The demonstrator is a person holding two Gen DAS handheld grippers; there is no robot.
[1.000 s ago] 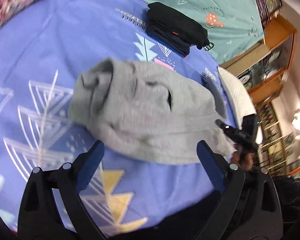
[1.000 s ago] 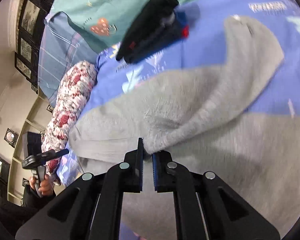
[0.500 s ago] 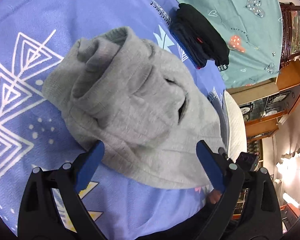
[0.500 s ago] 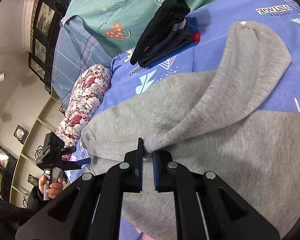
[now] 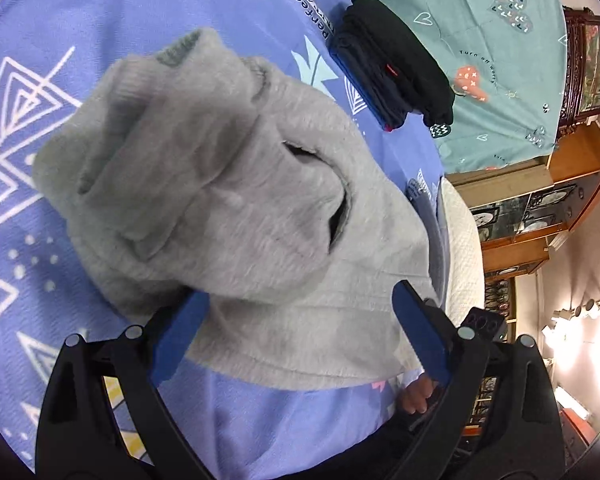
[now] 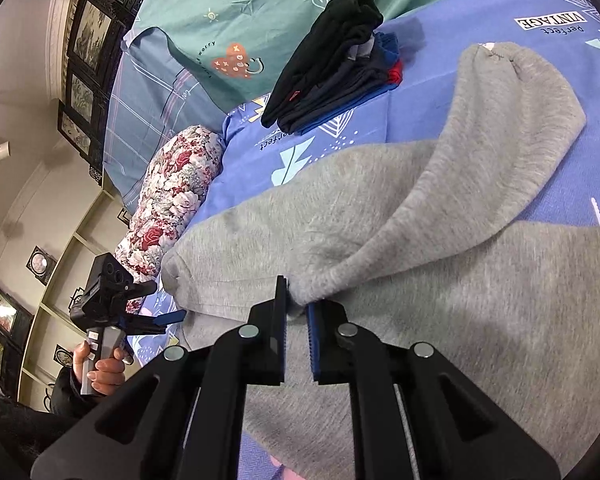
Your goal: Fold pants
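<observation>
The grey pants [image 5: 244, 208] lie bunched on the blue patterned bed sheet [image 5: 80, 20]. My left gripper [image 5: 296, 320] is open, its blue pads on either side of the pants' near edge, which lies between the jaws. In the right wrist view the grey pants [image 6: 440, 240] spread across the sheet, one leg folded over toward the far right. My right gripper [image 6: 296, 308] is shut on a folded edge of the pants. The left gripper also shows in the right wrist view [image 6: 156, 318] at the pants' left end.
A stack of folded dark clothes [image 5: 392, 76] [image 6: 332, 68] lies on the sheet beyond the pants. A teal sheet [image 5: 480, 32] covers the far side. A floral pillow [image 6: 172, 196] lies at the bed's left edge. Wooden cabinets [image 5: 548, 200] stand beside the bed.
My left gripper has moved forward onto the pants; their near edge now sits between its open jaws. My right gripper stays shut on the fold.
</observation>
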